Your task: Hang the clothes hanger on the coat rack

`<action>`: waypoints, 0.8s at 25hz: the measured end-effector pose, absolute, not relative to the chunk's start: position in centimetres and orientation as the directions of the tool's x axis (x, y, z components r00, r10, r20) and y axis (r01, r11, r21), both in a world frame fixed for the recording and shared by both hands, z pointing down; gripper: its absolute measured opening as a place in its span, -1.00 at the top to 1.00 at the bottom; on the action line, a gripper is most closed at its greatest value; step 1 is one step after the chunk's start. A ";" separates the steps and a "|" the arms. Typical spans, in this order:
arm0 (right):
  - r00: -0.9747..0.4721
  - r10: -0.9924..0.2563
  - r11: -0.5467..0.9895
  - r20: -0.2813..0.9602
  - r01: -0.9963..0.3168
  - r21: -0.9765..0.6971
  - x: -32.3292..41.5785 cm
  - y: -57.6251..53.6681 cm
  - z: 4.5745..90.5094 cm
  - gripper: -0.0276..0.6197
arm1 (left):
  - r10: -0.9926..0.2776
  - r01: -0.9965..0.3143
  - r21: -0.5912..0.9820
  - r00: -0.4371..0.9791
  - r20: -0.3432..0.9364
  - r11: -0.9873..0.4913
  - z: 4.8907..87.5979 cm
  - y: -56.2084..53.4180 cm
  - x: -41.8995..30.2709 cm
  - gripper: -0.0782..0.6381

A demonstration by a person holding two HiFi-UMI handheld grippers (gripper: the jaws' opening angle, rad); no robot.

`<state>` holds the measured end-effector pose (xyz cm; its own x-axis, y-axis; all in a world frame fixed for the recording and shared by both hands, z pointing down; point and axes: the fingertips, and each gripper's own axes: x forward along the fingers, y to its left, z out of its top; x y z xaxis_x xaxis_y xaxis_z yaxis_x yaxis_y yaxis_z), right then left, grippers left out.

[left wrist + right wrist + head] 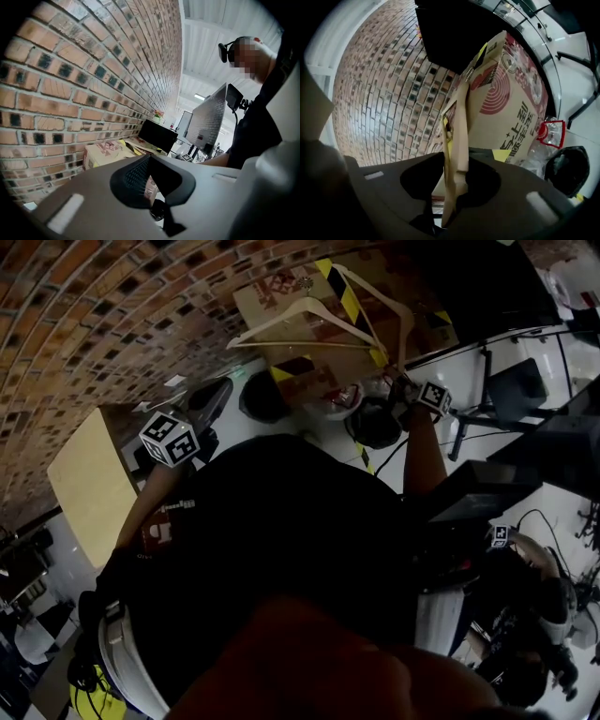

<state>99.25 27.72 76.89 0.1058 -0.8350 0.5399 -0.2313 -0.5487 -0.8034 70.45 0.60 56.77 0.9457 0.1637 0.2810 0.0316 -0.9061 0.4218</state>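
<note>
The right gripper (450, 187) has its jaws closed on one end of the pale wooden clothes hanger (458, 131), the pads pressing on the flat of the arm. From there the wood runs straight away from the jaws, up and forward, so the hanger's long axis continues the gripper's own line. The left gripper (152, 187) stands with only a narrow gap between its dark ribbed pads and nothing in it. Through that slot shows a sliver of the brown printed cardboard box (110, 152) standing against the red brick wall (93, 70). In the head view the hanger (272, 320) is carried in the air in front of that box. Its far arm reaches away to the picture's left and its small metal hook sits at the top of the triangle, clear of everything. The right gripper alone bears it; the left hangs lower and well apart from the free end. The head view gives the whole outline and the hook, which the right gripper view cuts down to a single strip of wood. Only the left gripper view shows a black monitor (157, 133) further along the wall. No view shows anything I can call a coat rack, so I judge the hanger must be carried onward, hook leading, until the rack comes into sight.
</note>
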 end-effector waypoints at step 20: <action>-0.192 -0.981 0.125 -0.012 -0.586 -0.800 95.2 23.4 56.8 0.73 | 0.080 0.010 0.390 0.983 0.165 -0.921 52.2 2.4 73.2 0.80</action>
